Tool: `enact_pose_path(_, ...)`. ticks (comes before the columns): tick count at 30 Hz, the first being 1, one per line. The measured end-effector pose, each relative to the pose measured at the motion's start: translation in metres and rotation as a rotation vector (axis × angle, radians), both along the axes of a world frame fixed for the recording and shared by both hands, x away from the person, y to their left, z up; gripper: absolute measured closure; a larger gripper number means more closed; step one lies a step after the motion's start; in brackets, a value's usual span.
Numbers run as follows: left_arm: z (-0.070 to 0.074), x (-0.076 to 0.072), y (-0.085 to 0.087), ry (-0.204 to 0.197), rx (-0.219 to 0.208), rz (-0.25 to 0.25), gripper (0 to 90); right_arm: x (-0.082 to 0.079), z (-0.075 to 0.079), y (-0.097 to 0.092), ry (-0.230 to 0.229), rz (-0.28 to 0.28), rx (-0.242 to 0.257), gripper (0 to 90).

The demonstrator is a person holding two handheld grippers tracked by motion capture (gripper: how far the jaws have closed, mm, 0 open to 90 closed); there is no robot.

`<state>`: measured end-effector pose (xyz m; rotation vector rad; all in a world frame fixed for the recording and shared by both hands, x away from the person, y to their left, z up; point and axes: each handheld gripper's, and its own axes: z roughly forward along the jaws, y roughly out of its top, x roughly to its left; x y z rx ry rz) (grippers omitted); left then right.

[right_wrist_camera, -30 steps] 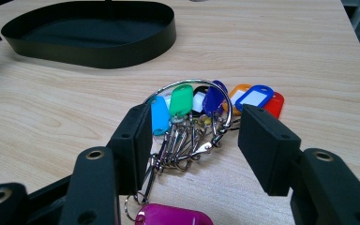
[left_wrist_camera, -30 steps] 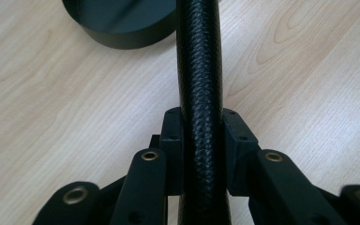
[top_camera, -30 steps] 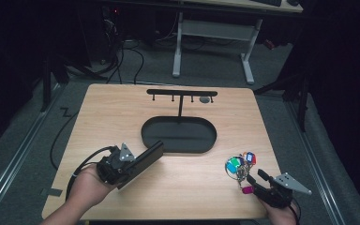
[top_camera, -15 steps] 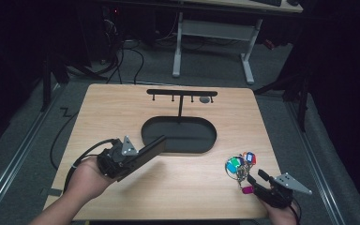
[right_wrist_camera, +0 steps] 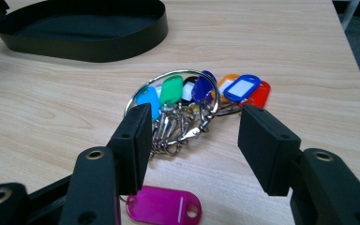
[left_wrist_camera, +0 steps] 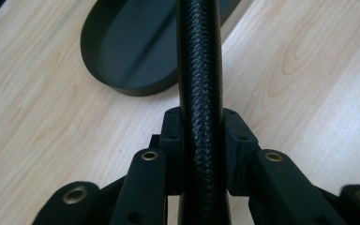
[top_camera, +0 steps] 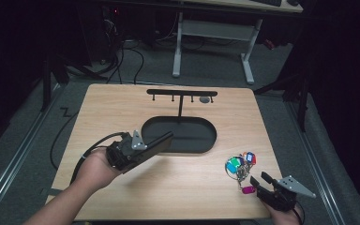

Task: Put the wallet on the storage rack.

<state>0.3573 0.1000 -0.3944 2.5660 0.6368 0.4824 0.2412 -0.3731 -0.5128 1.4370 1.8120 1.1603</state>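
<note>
Keys, or rather a bunch of coloured key tags [right_wrist_camera: 201,96] on one metal ring [right_wrist_camera: 168,93], lie on the table [top_camera: 122,108] directly ahead of the right gripper [right_wrist_camera: 192,140], just beyond its open jaws; nothing is between them. One magenta tag [right_wrist_camera: 164,206] lies apart from the bunch, below and between the jaws, close to the gripper body. I count one ring, and at least seven tags: cyan, green, dark blue, two with white inserts, red and the magenta one; several metal clips hang under them, too tangled to count.

The left gripper [left_wrist_camera: 201,140] has its jaws closed on one black textured bar [left_wrist_camera: 200,70], which runs straight out ahead of it toward the one black oval tray [left_wrist_camera: 126,51] just beyond. In the high view that tray's stand carries one crossbar with hooks [top_camera: 182,93], well ahead of both grippers.

To do the pick well, I judge the right gripper should go forward and low, straddle the ring's near edge rather than the loose tags, and close squarely so the ring cannot slip sideways. The left should keep the bar steady and clear.
</note>
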Motion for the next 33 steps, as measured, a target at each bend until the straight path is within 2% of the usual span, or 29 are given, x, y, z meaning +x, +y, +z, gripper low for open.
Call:
enact_pose_path(10, -0.003, 0.019, -0.014, -0.039, 0.013, -0.031, 73.7, -0.008, -0.001, -0.006, 0.002, -0.025, 0.002, 45.5)
enact_pose_path(18, -0.005, 0.034, -0.029, -0.068, 0.019, -0.053, 73.7, -0.009, -0.001, -0.007, 0.003, -0.026, 0.000, 45.6)
enact_pose_path(24, -0.005, 0.048, -0.043, -0.083, 0.013, -0.065, 73.7, -0.009, -0.001, -0.007, 0.002, -0.026, 0.004, 45.6)
enact_pose_path(28, -0.005, 0.056, -0.054, -0.098, 0.030, -0.083, 73.7, -0.010, -0.001, -0.007, 0.000, -0.028, 0.007, 45.7)
enact_pose_path(33, -0.006, 0.065, -0.068, -0.119, 0.032, -0.111, 73.7, -0.010, -0.001, -0.008, 0.000, -0.028, 0.011, 45.7)
